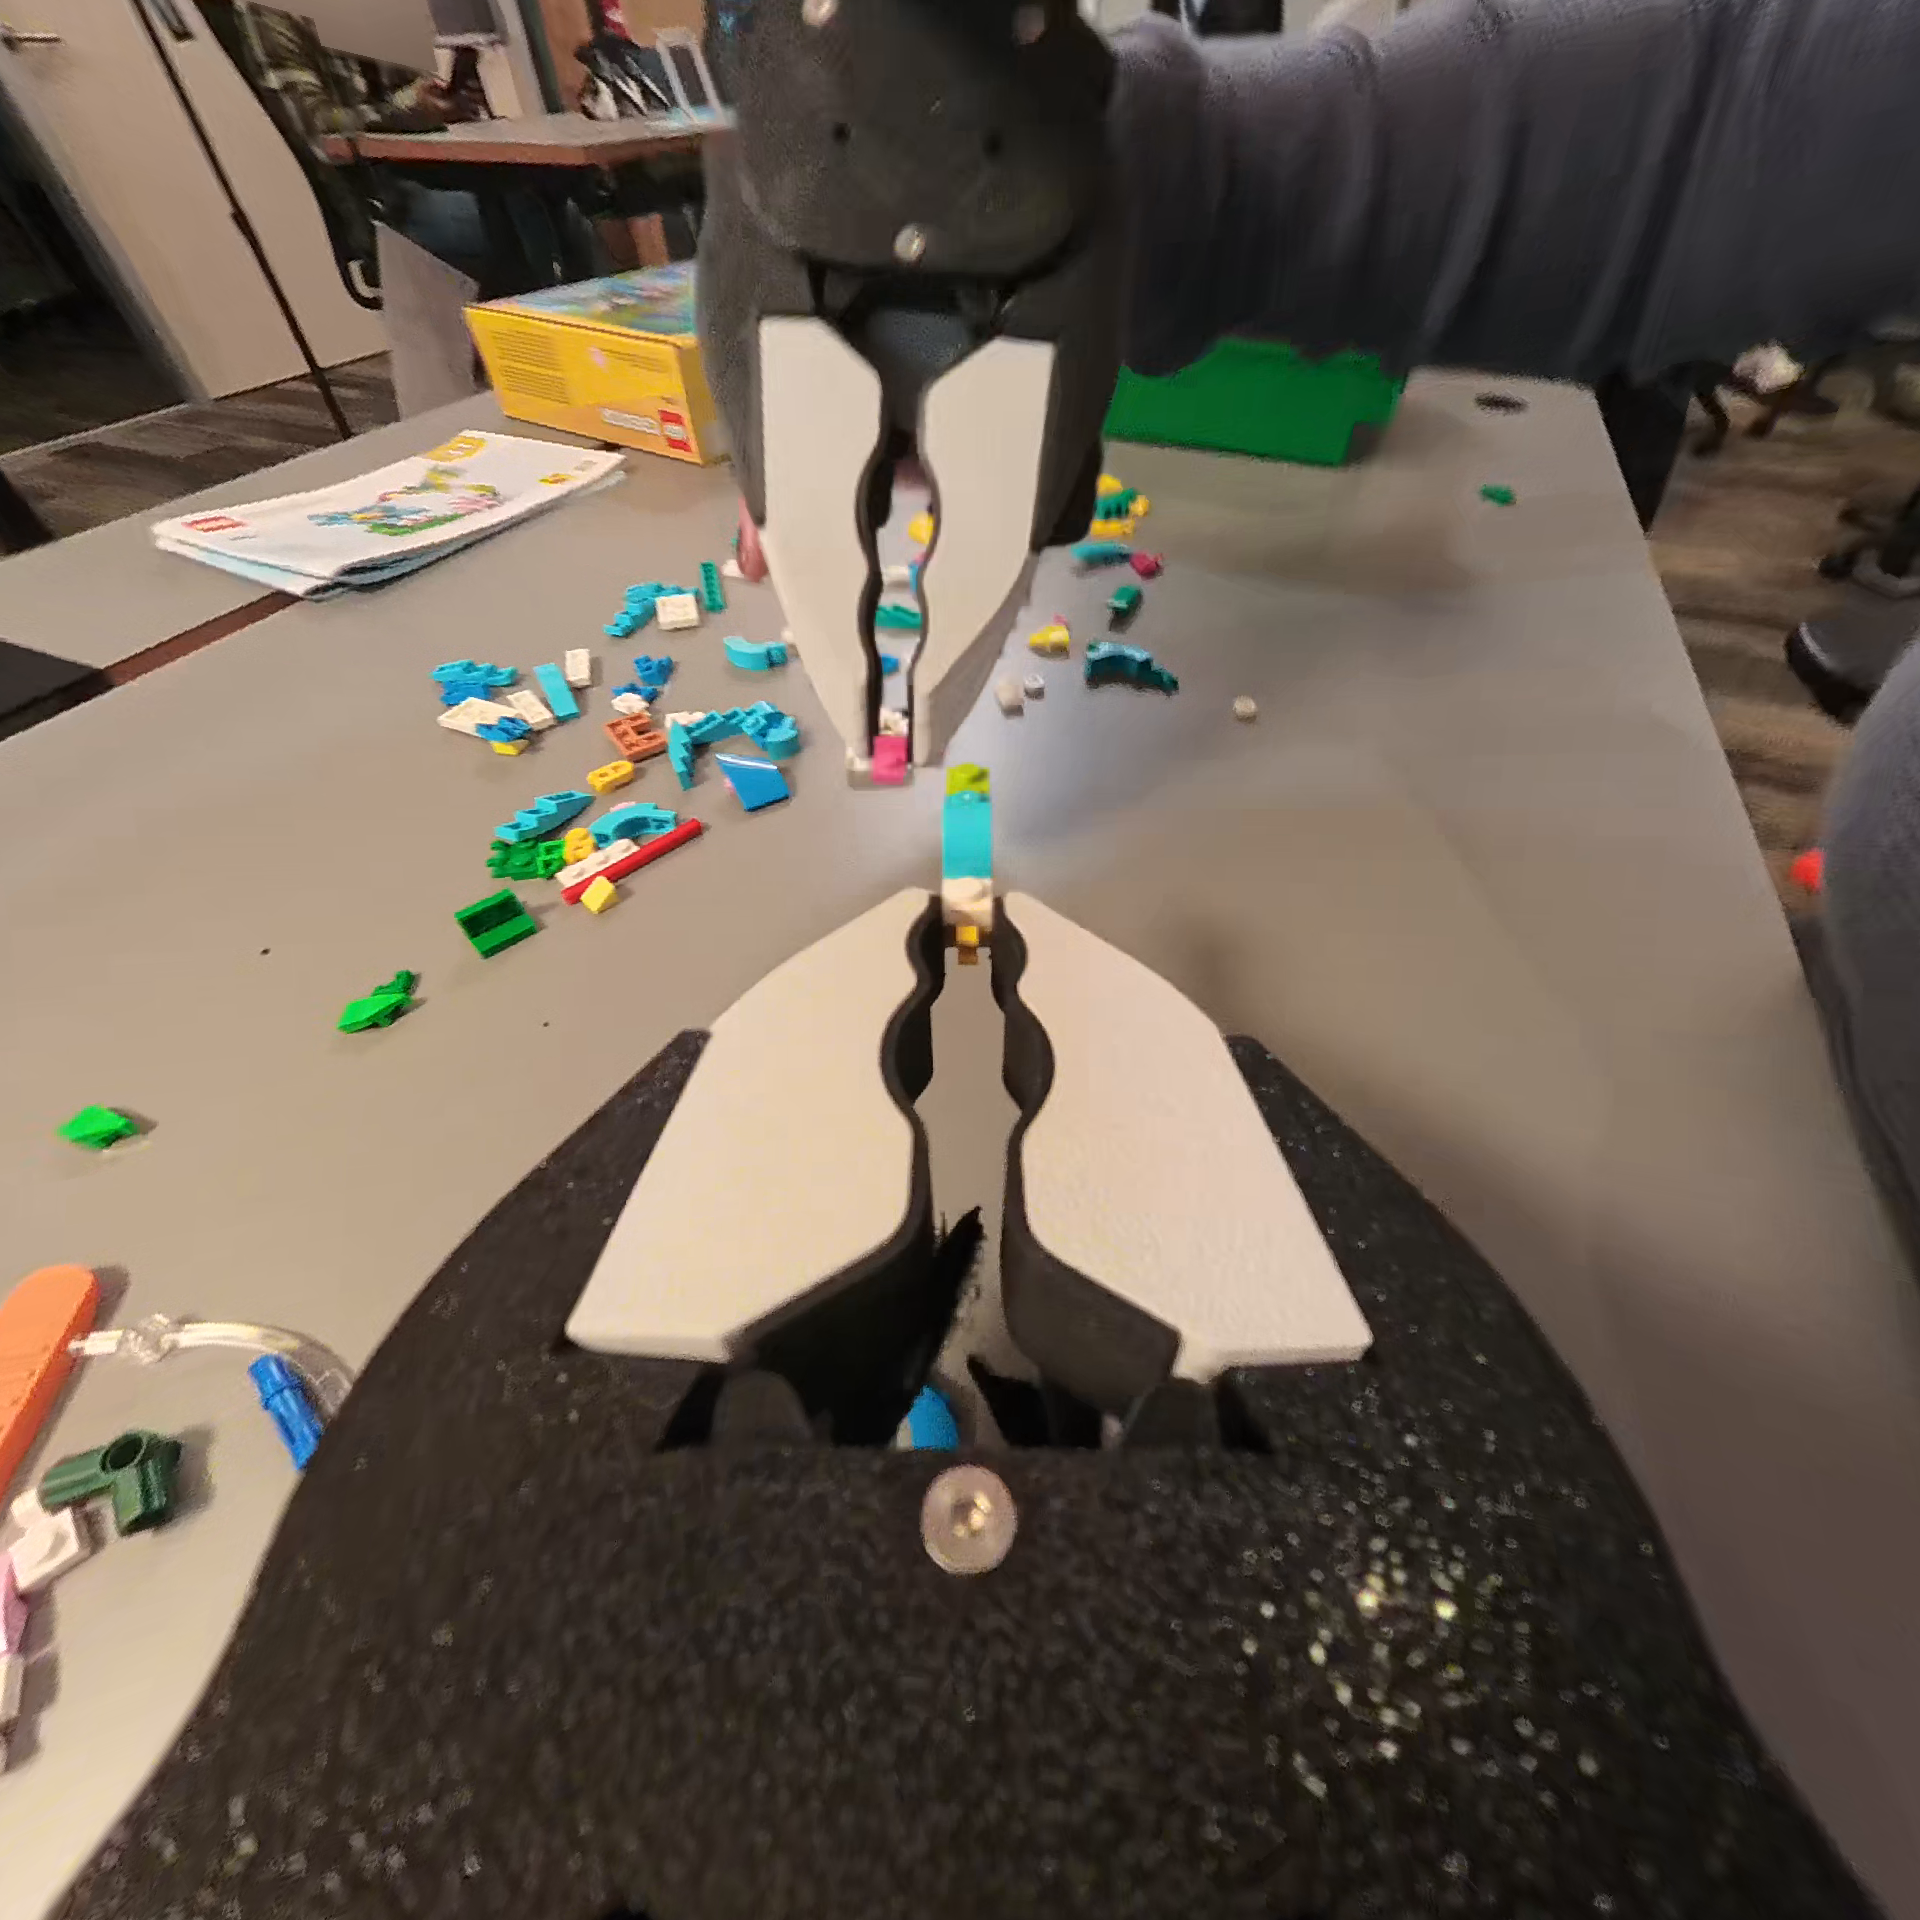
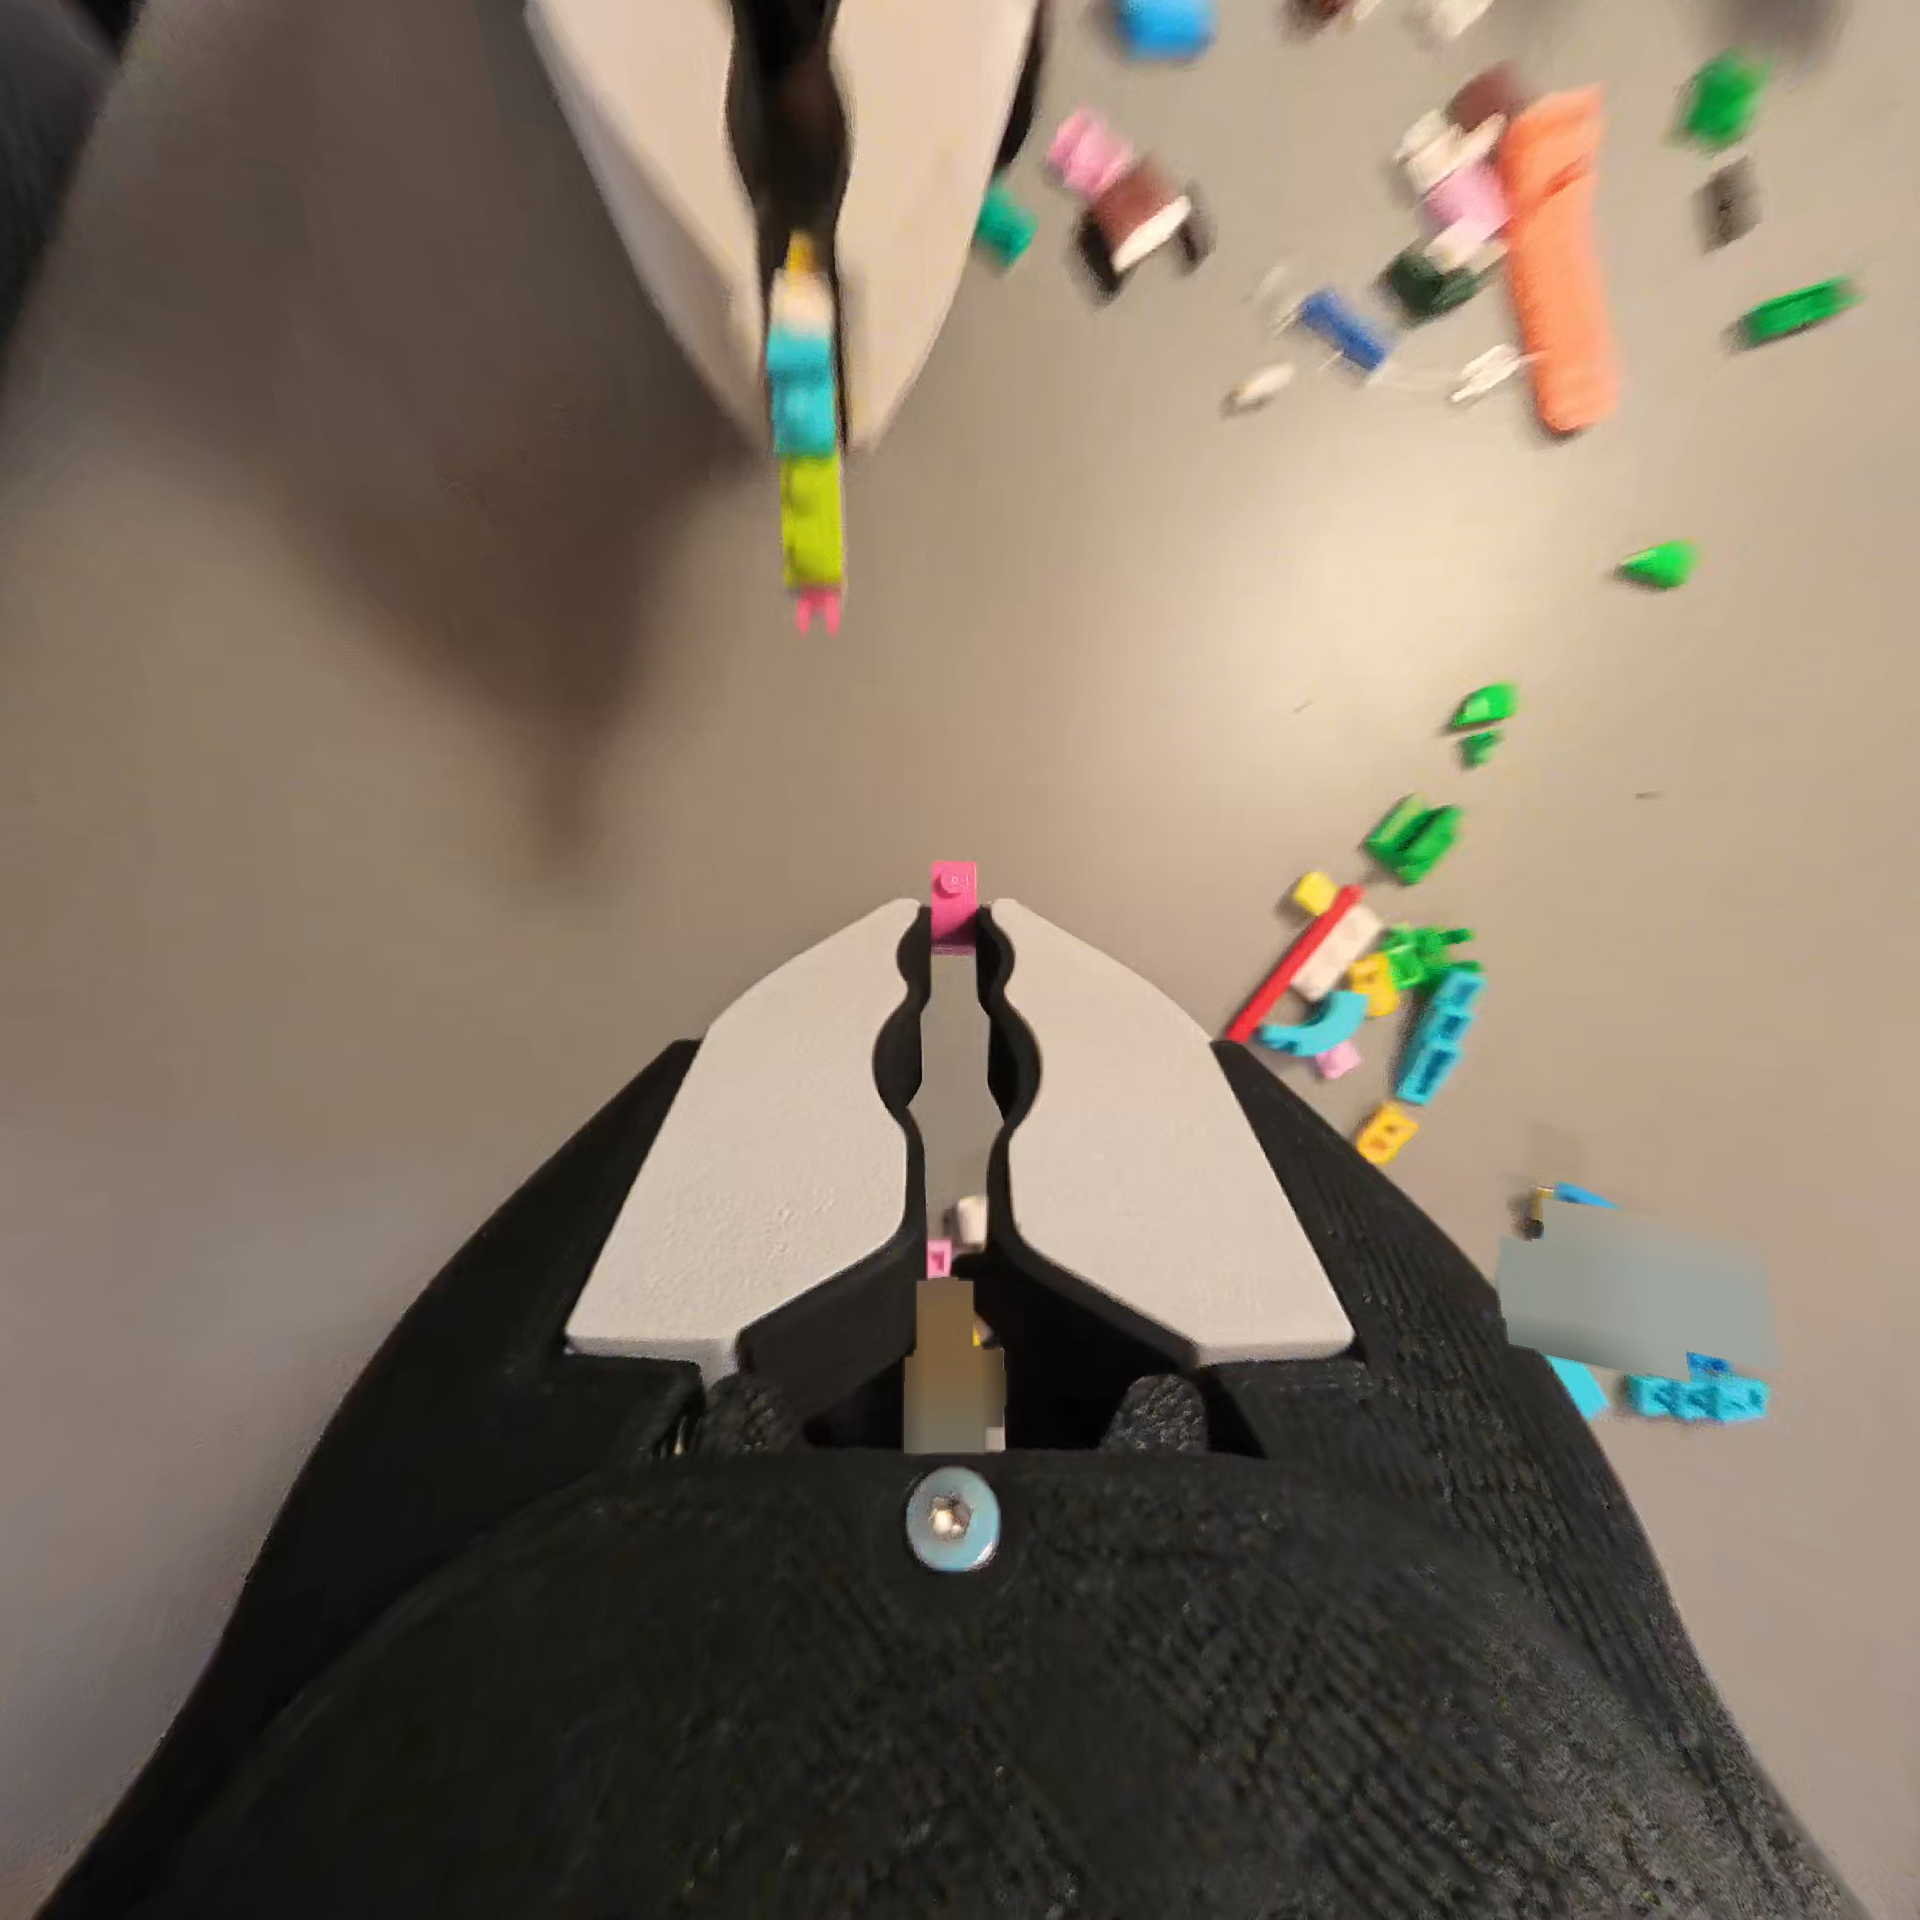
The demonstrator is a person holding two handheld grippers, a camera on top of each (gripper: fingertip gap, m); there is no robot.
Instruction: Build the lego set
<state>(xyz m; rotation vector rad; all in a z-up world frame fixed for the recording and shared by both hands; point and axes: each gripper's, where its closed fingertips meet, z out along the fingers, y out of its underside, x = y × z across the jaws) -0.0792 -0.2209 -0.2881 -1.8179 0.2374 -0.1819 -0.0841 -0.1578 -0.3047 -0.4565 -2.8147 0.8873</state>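
Observation:
My left gripper (image 1: pixel 968 909) is shut on a small lego assembly (image 1: pixel 966 836): white and yellow at the held end, then turquoise, then lime at the far tip. The right wrist view shows the same assembly (image 2: pixel 805 436) with a small pink clip at its tip. My right gripper (image 2: pixel 954 909) is shut on a small pink lego piece (image 2: pixel 953 902). In the left wrist view the right gripper (image 1: pixel 885 764) points down at me, its pink piece (image 1: pixel 888 758) just left of and beyond the assembly's lime tip. The two held parts are apart.
Loose turquoise, green, white and yellow lego pieces (image 1: pixel 623 758) lie scattered on the grey table (image 1: pixel 1351 935). An instruction booklet (image 1: pixel 395 509), a yellow lego box (image 1: pixel 603 364) and a green bin (image 1: pixel 1247 405) stand at the far side. An orange tool (image 1: pixel 42 1351) lies near left. Spacing between my two grippers at the tips: around 8 cm.

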